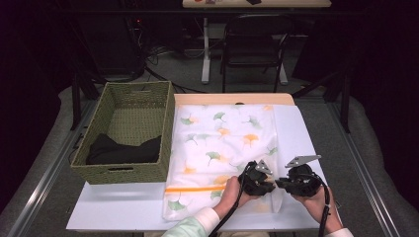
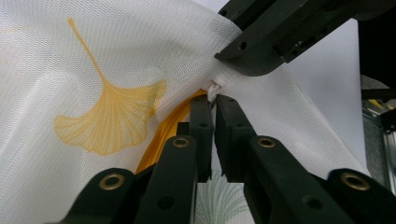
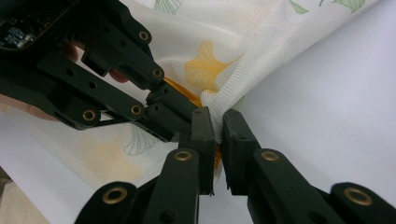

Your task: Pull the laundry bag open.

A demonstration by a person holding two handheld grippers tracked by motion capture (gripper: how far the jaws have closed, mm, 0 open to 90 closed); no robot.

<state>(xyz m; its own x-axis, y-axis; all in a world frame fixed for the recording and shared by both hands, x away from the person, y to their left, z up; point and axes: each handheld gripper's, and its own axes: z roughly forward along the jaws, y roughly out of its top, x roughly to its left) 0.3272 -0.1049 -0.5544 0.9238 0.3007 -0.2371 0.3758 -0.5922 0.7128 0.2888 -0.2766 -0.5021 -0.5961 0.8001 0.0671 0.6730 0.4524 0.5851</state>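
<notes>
Mesh bag (image 1: 222, 148) with an orange zipper (image 1: 192, 189), lying flat at the table's (image 1: 123, 207) near right edge beside a basket (image 1: 131, 131). Left gripper (image 1: 269, 186) and right gripper (image 1: 278, 182) both pinch the bag's zipper end, jaws closed on fabric, probably to steady it for unzipping.

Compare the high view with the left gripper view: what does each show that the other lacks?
High view: the woven basket holding a dark cloth, a chair, and both hands at the near right corner of the mesh bag. Left gripper view: the left tongs shut on a bunched fold by the orange zipper, with the right tongs clamped just above. Shared: the ginkgo-print bag, both tongs.
</notes>
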